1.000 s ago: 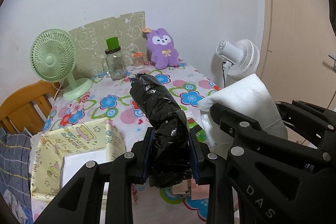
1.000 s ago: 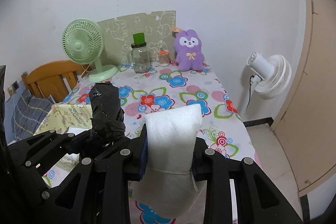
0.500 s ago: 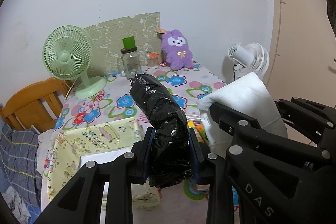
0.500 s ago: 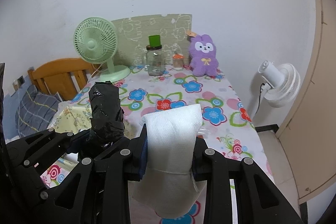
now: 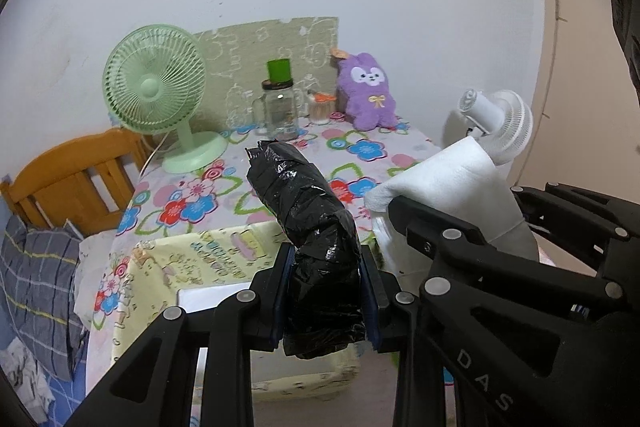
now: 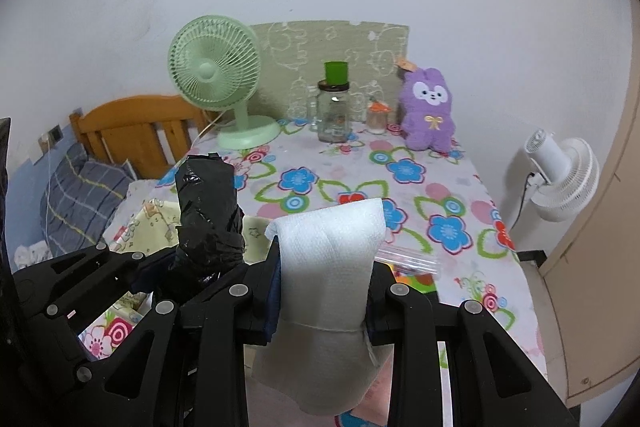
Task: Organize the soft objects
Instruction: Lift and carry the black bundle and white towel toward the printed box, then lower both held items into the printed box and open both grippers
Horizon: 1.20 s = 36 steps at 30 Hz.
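My left gripper (image 5: 324, 291) is shut on a crumpled black plastic bag roll (image 5: 308, 223), which sticks up and forward from the pads. Beside it on the right, my right gripper (image 6: 322, 291) is shut on a folded white foam sheet (image 6: 328, 267) that also shows in the left wrist view as a white foam sheet (image 5: 452, 187). Both are held in the air above the near end of the flower-print table (image 6: 400, 187). Under them lies a yellow cartoon-print fabric box (image 5: 208, 259). A purple plush toy (image 6: 428, 115) sits at the table's far right.
At the back of the table stand a green desk fan (image 6: 218, 83), a glass jar with a green cap (image 6: 334, 111) and a small jar (image 6: 376, 117). A white fan (image 6: 560, 179) stands on the floor at right. A wooden bed frame (image 6: 136, 131) and checked bedding (image 6: 76, 195) lie left.
Both grippers have drawn back from the table together, so the fan, jar and plush look farther away and shifted right. Each grip holds as before.
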Available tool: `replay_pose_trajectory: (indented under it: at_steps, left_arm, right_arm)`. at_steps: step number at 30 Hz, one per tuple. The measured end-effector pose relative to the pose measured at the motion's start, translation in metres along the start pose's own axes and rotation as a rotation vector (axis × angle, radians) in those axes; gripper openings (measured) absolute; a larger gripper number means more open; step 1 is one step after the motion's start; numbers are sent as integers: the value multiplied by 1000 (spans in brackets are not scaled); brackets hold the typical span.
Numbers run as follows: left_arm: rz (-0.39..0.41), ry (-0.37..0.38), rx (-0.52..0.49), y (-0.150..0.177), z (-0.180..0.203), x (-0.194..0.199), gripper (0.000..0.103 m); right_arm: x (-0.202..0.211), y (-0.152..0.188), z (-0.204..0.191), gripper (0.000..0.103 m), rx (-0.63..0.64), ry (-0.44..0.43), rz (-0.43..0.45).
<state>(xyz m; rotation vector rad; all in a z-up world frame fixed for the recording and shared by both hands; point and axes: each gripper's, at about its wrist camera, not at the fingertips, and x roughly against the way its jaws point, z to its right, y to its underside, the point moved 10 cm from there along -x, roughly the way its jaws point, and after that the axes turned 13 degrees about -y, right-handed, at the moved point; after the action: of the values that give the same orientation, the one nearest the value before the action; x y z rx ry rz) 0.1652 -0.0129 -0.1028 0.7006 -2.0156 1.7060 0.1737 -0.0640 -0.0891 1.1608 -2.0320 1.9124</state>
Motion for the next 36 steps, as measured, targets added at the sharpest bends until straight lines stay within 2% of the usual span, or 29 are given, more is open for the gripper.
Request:
replay_pose_trajectory:
  at_steps: [12, 25, 32, 34, 36]
  left_arm:
    - [-63, -58, 29, 14, -44, -27, 31]
    - [-177, -107, 35, 38, -78, -65, 32]
    - [-222, -124, 41, 48, -88, -78, 42]
    - [-235, -122, 45, 50, -89, -81, 52]
    - [-240, -131, 39, 51, -90, -84, 56]
  right_arm:
    - [-44, -3, -36, 34, 42, -80, -67]
    - [-97, 1, -64, 34, 59, -166, -149]
    - [-124, 8, -70, 36, 59, -193, -201]
    - [-130, 11, -70, 36, 54, -203, -214]
    - [-135, 13, -71, 37, 47, -207, -223]
